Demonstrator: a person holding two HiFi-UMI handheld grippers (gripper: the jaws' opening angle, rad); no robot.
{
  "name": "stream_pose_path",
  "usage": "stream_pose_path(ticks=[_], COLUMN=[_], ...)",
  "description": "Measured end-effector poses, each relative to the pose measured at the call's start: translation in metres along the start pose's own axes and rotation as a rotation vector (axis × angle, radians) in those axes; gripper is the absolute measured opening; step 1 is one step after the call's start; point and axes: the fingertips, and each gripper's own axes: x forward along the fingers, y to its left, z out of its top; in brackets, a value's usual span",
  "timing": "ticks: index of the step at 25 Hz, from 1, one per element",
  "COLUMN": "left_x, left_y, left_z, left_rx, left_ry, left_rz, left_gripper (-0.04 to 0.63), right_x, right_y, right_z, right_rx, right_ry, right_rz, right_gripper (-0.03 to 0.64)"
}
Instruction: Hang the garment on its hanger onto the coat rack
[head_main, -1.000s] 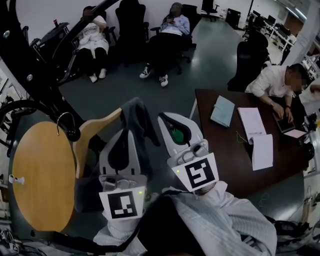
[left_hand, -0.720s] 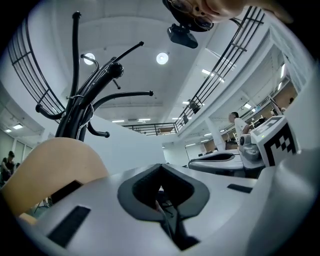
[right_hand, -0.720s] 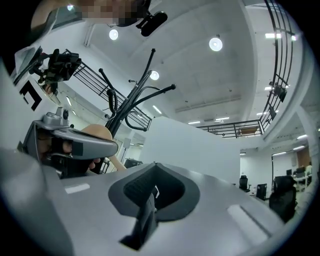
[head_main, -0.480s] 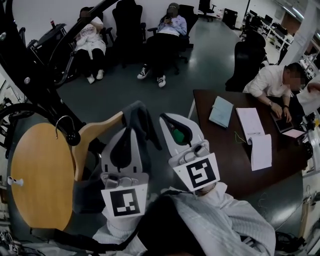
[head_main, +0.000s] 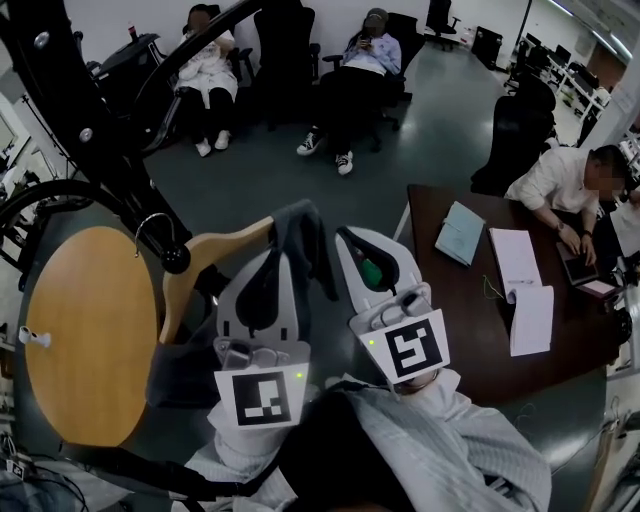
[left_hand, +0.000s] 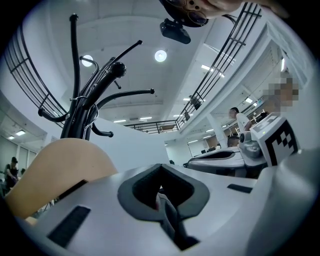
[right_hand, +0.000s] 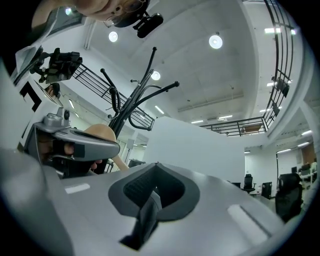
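Fingers of left gripper clenched on garment draped over wooden hanger | right gripper pinched closed, empty, just beside | hanger's long axis runs leftward from left gripper; hook reaches coat rack peg | left gripper nearer rack.

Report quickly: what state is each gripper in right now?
Left gripper: closed on the garment.
Right gripper: closed, with grey fabric pinched between its jaws, apparently the same garment.
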Motion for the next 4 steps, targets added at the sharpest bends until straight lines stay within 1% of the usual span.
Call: stream_pose_path(ticks=[4], left_x=[-0.0018], left_y=[0.0002], left_z=[0.0], left_rx=[0.013], left_ry=[0.003], left_rz=[-0.009], left_gripper=[0.005], right_x=[0.0003], right_y=[0.0044], right_z=[0.0003], right_rx=[0.004], right_ry=[-0.002], right_rz=[0.001], right_gripper=[0.0])
